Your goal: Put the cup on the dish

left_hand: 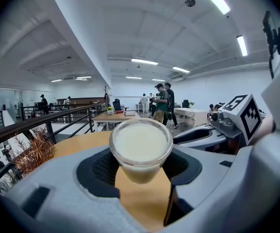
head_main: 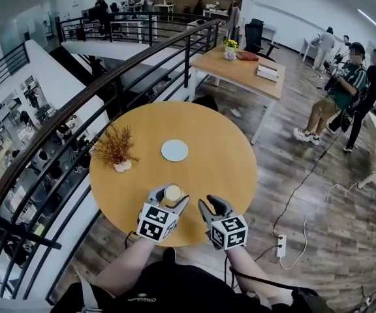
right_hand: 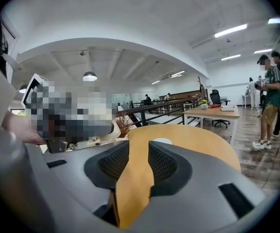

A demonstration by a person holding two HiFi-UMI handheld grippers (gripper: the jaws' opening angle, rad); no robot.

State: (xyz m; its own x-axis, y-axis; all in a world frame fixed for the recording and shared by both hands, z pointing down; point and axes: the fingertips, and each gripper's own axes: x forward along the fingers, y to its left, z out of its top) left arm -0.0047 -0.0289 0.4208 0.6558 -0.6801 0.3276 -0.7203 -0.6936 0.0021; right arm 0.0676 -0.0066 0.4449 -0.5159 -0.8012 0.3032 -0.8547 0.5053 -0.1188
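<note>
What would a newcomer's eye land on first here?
The left gripper clamps a clear cup of milky liquid near the front edge of the round wooden table. A pale dish lies empty mid-table, beyond it. The right gripper hovers open beside, holding nothing.

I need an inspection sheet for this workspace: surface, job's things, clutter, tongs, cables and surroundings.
Surface: round wooden table.
Job's things: cup with pale contents, near the front edge; dish empty, mid-table, apart from the cup.
Clutter: dried plant in a white pot, left side.
Tongs: left tongs shut on the cup; right tongs open, empty.
Cables: power strip and white cord on the floor, right.
Surroundings: railing at left; people standing far right.
</note>
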